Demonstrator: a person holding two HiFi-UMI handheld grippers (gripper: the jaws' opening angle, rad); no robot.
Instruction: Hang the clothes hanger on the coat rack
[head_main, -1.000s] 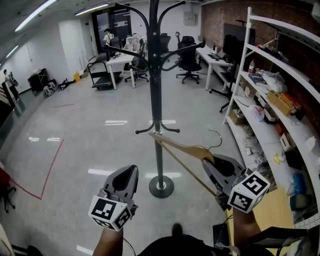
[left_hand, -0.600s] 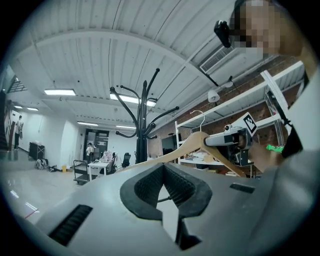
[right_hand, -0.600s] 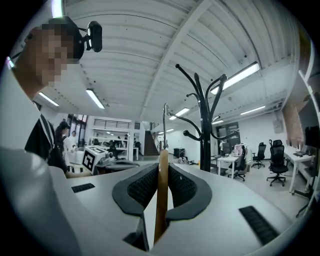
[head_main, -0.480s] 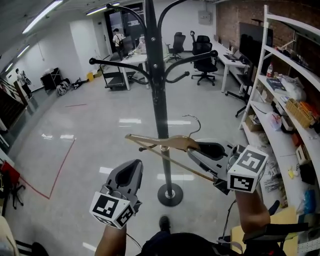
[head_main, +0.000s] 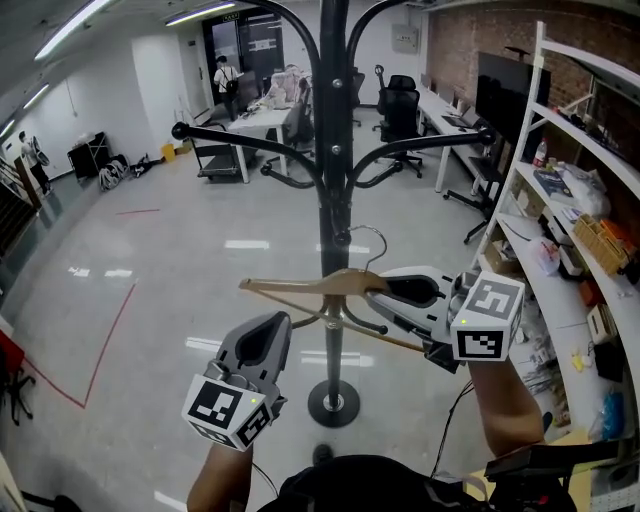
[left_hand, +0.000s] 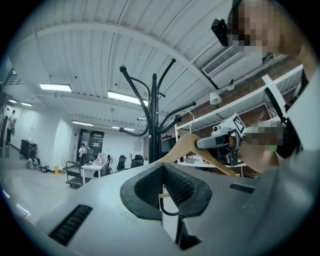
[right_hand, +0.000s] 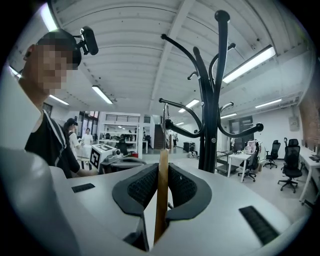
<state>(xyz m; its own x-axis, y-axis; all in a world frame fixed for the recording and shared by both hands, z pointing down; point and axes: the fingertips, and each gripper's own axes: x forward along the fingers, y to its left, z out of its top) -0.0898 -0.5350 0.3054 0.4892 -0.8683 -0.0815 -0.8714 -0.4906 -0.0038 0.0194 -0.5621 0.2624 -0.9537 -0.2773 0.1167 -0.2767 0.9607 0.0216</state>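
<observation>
**Head view.** Bright, even indoor light falls from ceiling strip lights (head_main: 200, 14). The polished floor (head_main: 150, 300) returns them as pale glare bars on both sides of the coat rack (head_main: 333, 180). Shadows are soft and faint. Wide-angle distortion bows the shelf (head_main: 517, 140) uprights at the right edge. Focus is sharp throughout.

**Left gripper view and right gripper view.** Both are circular fisheye fields with black corners and darkened rims. The strip lights burn out to white against the ceiling. The near grey body of the left gripper (left_hand: 162, 167) and of the right gripper (right_hand: 161, 167) is soft, out of focus and evenly lit, while the distant room is crisper. Mosaic patches overlie part of each view.
</observation>
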